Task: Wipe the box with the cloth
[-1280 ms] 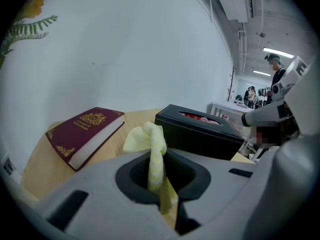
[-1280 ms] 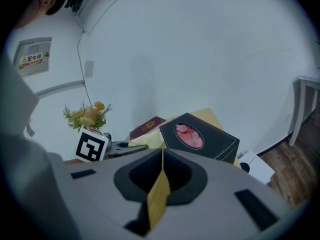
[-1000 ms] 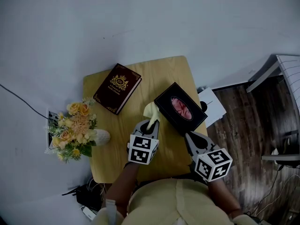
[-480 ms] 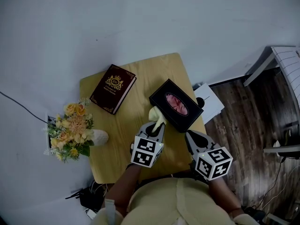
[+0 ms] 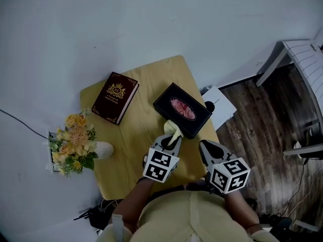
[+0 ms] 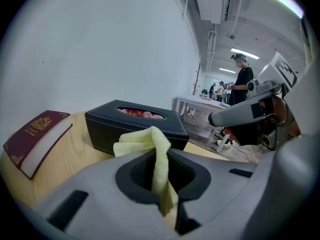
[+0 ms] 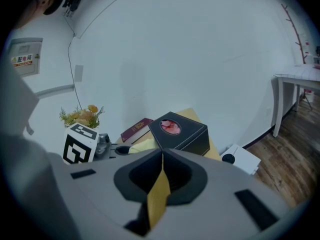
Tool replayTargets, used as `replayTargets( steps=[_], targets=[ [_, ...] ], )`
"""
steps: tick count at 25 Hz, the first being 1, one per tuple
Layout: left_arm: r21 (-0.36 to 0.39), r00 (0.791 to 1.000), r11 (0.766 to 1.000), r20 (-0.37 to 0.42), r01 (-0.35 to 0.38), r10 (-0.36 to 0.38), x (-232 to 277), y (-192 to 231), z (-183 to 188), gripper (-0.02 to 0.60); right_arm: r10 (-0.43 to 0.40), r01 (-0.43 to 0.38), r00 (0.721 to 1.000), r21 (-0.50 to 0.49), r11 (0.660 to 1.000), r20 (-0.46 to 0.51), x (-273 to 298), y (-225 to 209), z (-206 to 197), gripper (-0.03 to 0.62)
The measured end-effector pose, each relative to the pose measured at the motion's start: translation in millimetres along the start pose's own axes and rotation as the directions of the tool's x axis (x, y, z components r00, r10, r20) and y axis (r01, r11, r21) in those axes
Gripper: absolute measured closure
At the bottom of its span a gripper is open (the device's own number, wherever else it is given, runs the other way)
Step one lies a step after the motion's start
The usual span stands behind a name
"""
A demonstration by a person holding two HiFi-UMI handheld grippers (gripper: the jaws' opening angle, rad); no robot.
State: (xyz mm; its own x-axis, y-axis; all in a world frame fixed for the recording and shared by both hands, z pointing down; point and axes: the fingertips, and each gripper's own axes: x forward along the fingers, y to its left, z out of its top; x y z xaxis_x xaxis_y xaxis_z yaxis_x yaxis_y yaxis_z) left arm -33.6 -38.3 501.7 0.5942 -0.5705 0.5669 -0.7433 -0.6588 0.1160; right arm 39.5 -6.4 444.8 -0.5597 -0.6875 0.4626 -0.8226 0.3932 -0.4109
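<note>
left gripper (image 5: 170, 139) pinching the yellow cloth (image 5: 173, 127), cloth bunching right at the near side of the black box (image 5: 181, 109), box sitting on the table (image 5: 136, 135), right gripper (image 5: 208, 147) hovering just beside, jaws pressing together on nothing

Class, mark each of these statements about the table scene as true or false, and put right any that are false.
1. The left tongs are shut on the yellow cloth, near the black box. True.
2. The right tongs grip the box. False: they are shut on nothing and are held short of the box.
3. The dark red book lies closed on the wooden table. True.
4. The flowers stand on top of the box. False: they stand at the table's edge, on the far side of the book from the box.
</note>
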Motion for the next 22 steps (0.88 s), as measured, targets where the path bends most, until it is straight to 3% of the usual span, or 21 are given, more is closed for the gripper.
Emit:
replayTargets(
  steps=[13, 22],
  targets=[
    [0.046, 0.985, 0.985, -0.053, 0.165, -0.163, 9, -53, -6, 0.546, -0.061, 0.060, 0.998, 0.037, 0.998, 0.033, -20, -10, -6, 0.563],
    [0.033, 0.972, 0.972, -0.025, 0.235, -0.234, -5, -71, 6, 0.546, -0.073, 0.072, 0.997, 0.042, 0.997, 0.037, -23, -12, -7, 0.563]
  ],
)
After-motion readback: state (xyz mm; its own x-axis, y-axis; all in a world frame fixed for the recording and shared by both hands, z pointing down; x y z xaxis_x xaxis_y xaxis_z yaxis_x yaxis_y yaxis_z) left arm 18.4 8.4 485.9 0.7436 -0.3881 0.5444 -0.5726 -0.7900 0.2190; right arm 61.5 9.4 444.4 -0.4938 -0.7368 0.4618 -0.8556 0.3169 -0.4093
